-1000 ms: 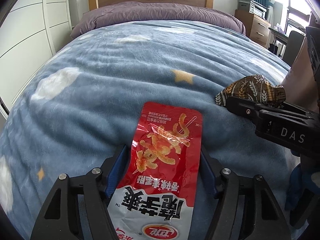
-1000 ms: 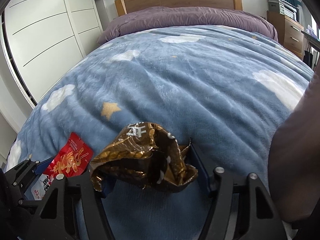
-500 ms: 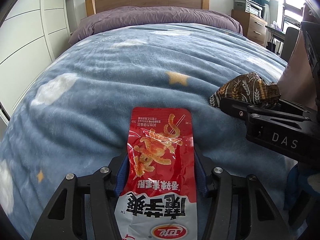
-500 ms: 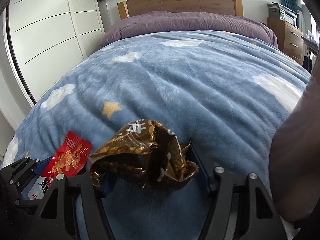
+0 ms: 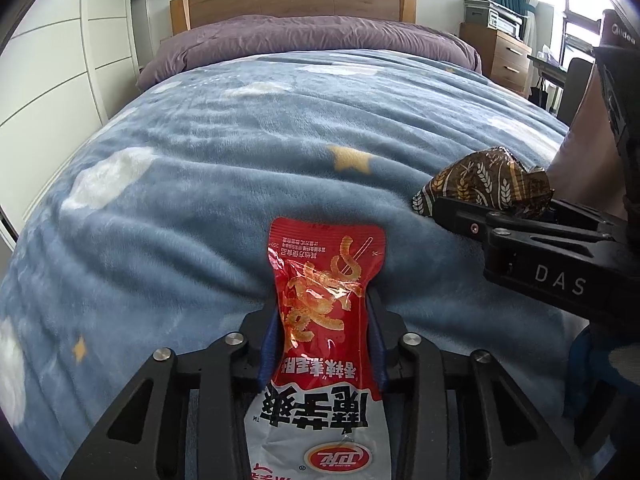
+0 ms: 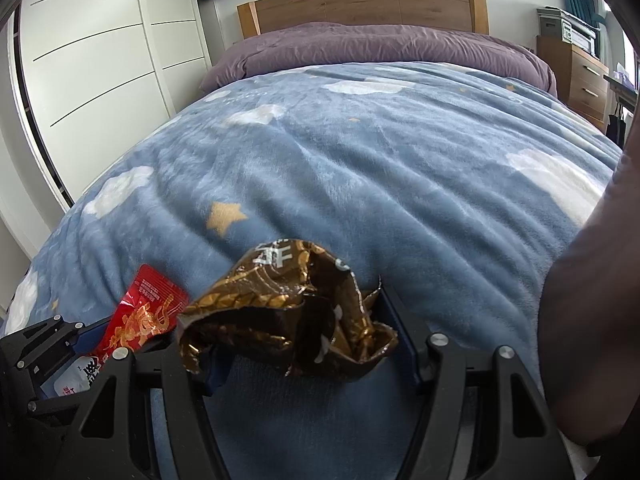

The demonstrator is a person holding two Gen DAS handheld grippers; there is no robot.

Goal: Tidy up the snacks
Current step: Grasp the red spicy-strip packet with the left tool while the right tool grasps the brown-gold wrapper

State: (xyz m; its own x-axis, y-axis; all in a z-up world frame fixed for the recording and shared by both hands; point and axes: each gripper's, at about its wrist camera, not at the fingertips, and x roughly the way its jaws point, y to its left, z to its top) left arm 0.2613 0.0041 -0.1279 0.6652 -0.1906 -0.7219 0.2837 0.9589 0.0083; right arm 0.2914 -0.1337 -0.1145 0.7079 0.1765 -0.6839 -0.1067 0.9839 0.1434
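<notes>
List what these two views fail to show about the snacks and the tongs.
- Red snack packet: bottom cut off by the left wrist view's lower edge.
- Brown wrapper: crumpled, so its label is unreadable, and it hides the right tongs fingertips.
- Any snack container: outside both views.

The red snack packet [image 5: 326, 308] clamped in the left hand-held gripper [image 5: 323, 328] is glossy plastic film, partly clear. The brown packet [image 6: 288, 312] in the right hand-held gripper [image 6: 296, 344] is shiny crinkled foil. Both hand-held grippers are matt black plastic with bright metal screws. Beneath them the blue blanket [image 5: 224, 168] is soft, fuzzy fleece. Ahead, the headboard [image 6: 360, 4] is smooth wood and the wardrobe doors [image 6: 100, 60] are smooth white.
</notes>
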